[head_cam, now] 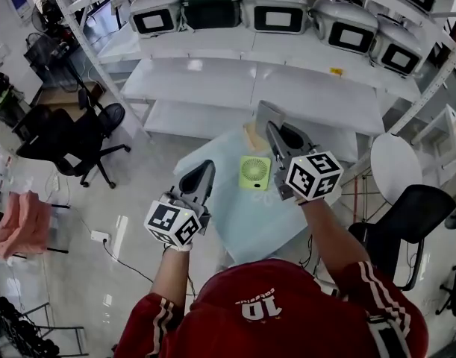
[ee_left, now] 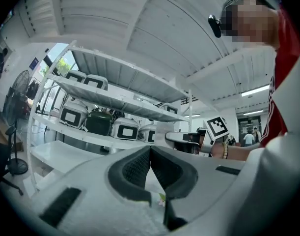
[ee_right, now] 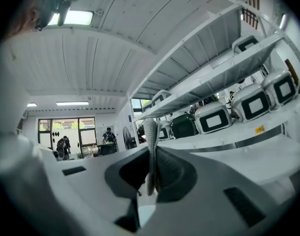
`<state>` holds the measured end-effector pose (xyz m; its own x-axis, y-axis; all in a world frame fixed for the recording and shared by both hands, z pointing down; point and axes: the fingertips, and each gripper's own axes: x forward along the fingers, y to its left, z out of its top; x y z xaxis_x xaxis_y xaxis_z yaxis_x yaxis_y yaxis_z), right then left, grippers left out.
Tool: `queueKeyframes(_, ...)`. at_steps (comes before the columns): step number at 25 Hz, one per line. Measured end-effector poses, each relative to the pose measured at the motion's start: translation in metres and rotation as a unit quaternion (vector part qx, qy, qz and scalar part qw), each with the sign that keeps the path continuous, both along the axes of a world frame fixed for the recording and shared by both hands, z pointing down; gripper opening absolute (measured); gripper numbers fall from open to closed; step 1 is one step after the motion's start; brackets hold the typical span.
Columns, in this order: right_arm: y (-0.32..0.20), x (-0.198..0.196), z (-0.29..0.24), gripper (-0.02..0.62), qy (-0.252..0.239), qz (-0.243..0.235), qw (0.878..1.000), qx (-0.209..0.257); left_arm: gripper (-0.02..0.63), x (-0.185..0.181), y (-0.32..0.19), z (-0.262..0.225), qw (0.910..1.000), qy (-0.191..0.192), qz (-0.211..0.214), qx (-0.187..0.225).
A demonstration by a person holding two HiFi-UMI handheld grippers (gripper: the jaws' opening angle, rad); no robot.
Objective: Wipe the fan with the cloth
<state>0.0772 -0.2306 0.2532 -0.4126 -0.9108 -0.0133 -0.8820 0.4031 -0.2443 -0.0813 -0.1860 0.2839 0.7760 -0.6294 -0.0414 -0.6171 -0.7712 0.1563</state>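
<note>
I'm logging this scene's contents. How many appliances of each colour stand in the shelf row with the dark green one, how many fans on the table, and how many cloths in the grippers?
White appliances: 4
Dark green appliance: 1
Fan on the table: 1
Cloth, in the right gripper: 1
Total: 7

Bright, even indoor light from ceiling lamps [ee_right: 73, 17]; pale glare patches on the glossy floor [head_cam: 122, 233]. Both gripper views curve strongly and darken toward their rims; nearest surfaces soft.
</note>
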Motion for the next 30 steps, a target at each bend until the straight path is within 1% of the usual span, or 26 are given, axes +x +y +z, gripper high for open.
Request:
queueKeyframes(2,-0.010,-0.001,0.018,0.021,-0.002,0.001,1.000,-0.011,0.003,0.003,-0.010,0.009,0.9999,0.003,-0.015,-0.005)
queueKeyframes(4,-0.017,-0.007,0.042,0.021,0.004,-0.002,1.000,-0.028,0.003,0.005,-0.014,0.017,0.9993,0.016,-0.030,-0.016)
queueKeyframes(6,-0.018,-0.015,0.069,0.021,0.012,-0.009,0.999,-0.050,0.002,0.007,-0.010,0.025,0.9980,0.031,-0.046,-0.031)
queueKeyframes(8,-0.017,-0.020,0.097,0.021,0.008,-0.018,0.997,-0.073,0.003,0.012,-0.004,0.034,0.9964,0.042,-0.062,-0.041)
queueKeyframes(10,-0.017,-0.020,0.120,0.021,-0.001,-0.022,0.996,-0.088,0.003,0.022,0.001,0.042,0.9961,0.046,-0.062,-0.042)
queueKeyframes(13,-0.013,-0.016,0.152,0.021,-0.009,-0.023,0.994,-0.105,0.003,0.043,0.012,0.054,0.9988,0.024,-0.033,-0.029)
queueKeyframes(15,-0.010,-0.012,0.172,0.021,-0.014,-0.019,0.993,-0.118,0.002,0.051,0.017,0.061,0.9994,0.012,-0.024,-0.019)
queueKeyframes(17,-0.009,-0.008,0.192,0.021,-0.021,-0.018,0.991,-0.132,0.002,0.051,0.015,0.071,0.9986,0.019,-0.041,-0.029)
queueKeyframes(19,-0.009,-0.004,0.211,0.021,-0.026,-0.016,0.989,-0.148,0.003,0.049,0.008,0.084,0.9960,0.034,-0.065,-0.051)
queueKeyframes(20,-0.009,-0.001,0.220,0.020,-0.026,-0.015,0.987,-0.155,0.003,0.051,0.005,0.091,0.9954,0.030,-0.070,-0.058)
queueKeyframes(23,-0.010,0.002,0.246,0.020,-0.022,-0.012,0.985,-0.173,-0.003,0.063,0.003,0.105,0.9958,-0.006,-0.069,-0.059)
queueKeyframes(24,-0.010,0.001,0.253,0.020,-0.022,-0.012,0.984,-0.179,-0.003,0.064,0.001,0.107,0.9956,-0.008,-0.071,-0.060)
queueKeyframes(27,-0.013,-0.001,0.271,0.020,-0.020,-0.014,0.981,-0.192,-0.002,0.063,-0.002,0.107,0.9944,0.004,-0.082,-0.066)
queueKeyframes(30,-0.015,-0.003,0.286,0.021,-0.029,-0.019,0.978,-0.207,-0.002,0.057,-0.003,0.113,0.9929,-0.002,-0.093,-0.073)
